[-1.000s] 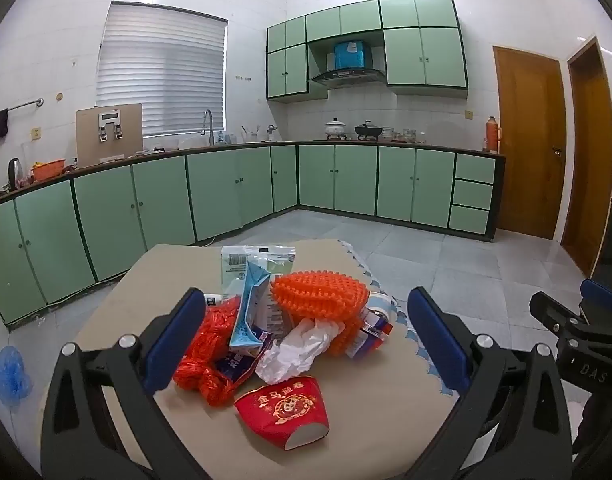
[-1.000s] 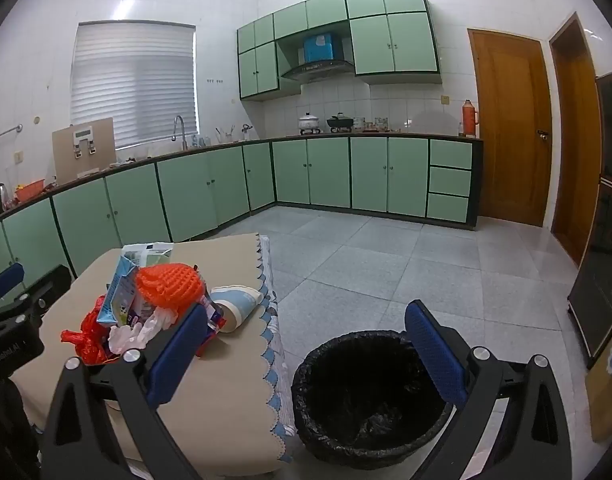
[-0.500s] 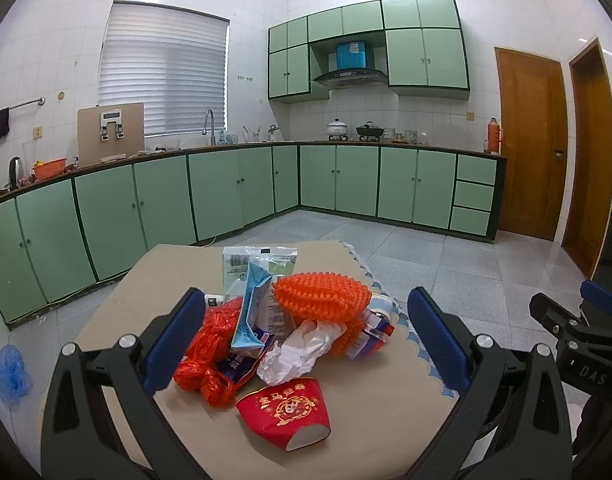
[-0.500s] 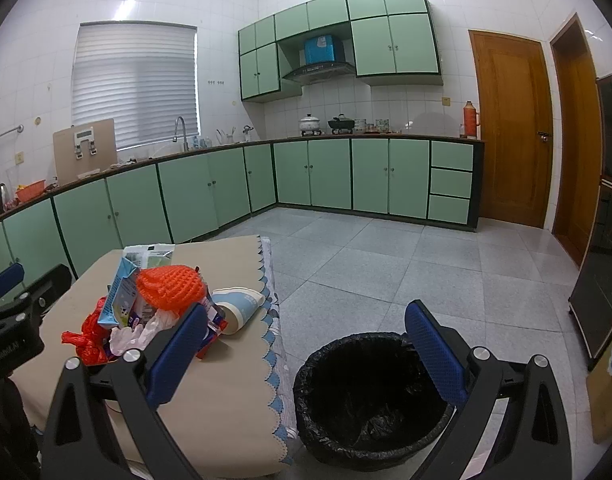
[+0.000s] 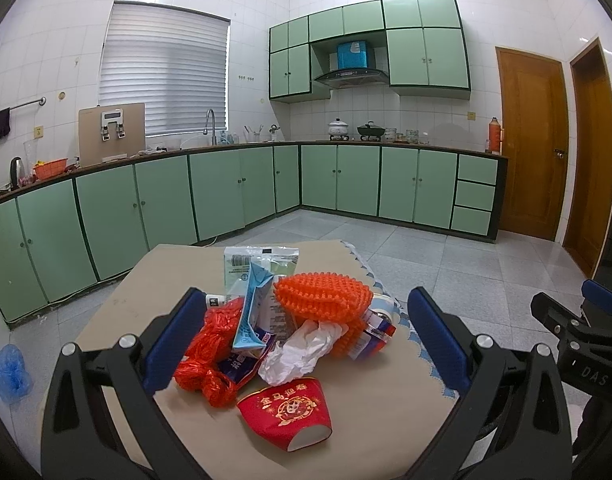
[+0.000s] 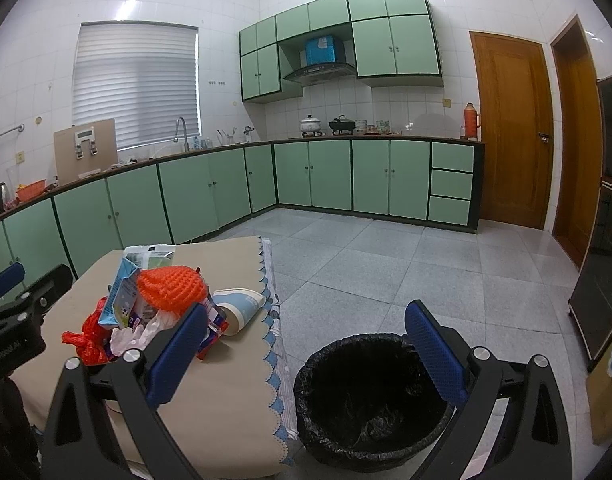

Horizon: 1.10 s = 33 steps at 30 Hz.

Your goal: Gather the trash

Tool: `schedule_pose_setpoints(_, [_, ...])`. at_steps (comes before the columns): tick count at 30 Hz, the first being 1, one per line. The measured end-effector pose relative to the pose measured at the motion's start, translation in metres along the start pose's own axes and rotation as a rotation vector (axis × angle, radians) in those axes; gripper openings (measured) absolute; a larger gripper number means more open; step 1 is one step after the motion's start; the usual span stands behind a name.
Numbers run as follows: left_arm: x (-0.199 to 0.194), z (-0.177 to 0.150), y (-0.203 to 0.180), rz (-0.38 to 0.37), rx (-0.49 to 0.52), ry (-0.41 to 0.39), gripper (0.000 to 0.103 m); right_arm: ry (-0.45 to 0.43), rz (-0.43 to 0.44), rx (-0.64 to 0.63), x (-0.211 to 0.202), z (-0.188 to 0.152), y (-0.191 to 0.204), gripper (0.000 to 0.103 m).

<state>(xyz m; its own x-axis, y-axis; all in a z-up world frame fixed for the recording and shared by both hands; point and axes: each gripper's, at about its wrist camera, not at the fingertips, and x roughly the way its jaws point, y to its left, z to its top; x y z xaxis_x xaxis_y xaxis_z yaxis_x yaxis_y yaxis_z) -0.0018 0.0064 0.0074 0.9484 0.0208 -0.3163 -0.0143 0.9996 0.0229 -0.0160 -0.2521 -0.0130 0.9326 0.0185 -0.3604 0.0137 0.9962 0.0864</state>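
**Trash pile untouched; both tongs spread and empty**

Progress: judged as the very start. All trash sits in 1 heap on the desk. Heap contents, left wrist view: red cup on its side nearest the camera, white glove, orange spiky pad on top, red net at left, blue carton leaning upright, clear pouch at the far side. A blue-white paper cup lies on its side beside the heap, near the scalloped desk edge. The bin, lined with a black bag, stands on the floor just beside the desk; I see no trash in it, though the dark liner makes that hard to confirm. Judgement: 0 items collected, every item left.

Left tongs: spread wide, nothing between the fingers, touching nothing. They hang above the near side of the heap, framing it.

Right tongs: spread wide, empty, touching nothing. They hang over the gap between desk edge and bin, with the right finger over the bin rim.
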Motion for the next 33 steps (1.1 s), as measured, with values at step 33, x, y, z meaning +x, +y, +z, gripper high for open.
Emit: schedule_pose_setpoints(33, [0.0007,-0.0014,0.0031,0.009,-0.005,0.006,0.098,-0.002,0.001,0.001,0.0004,-0.0002,0.0004,0.097])
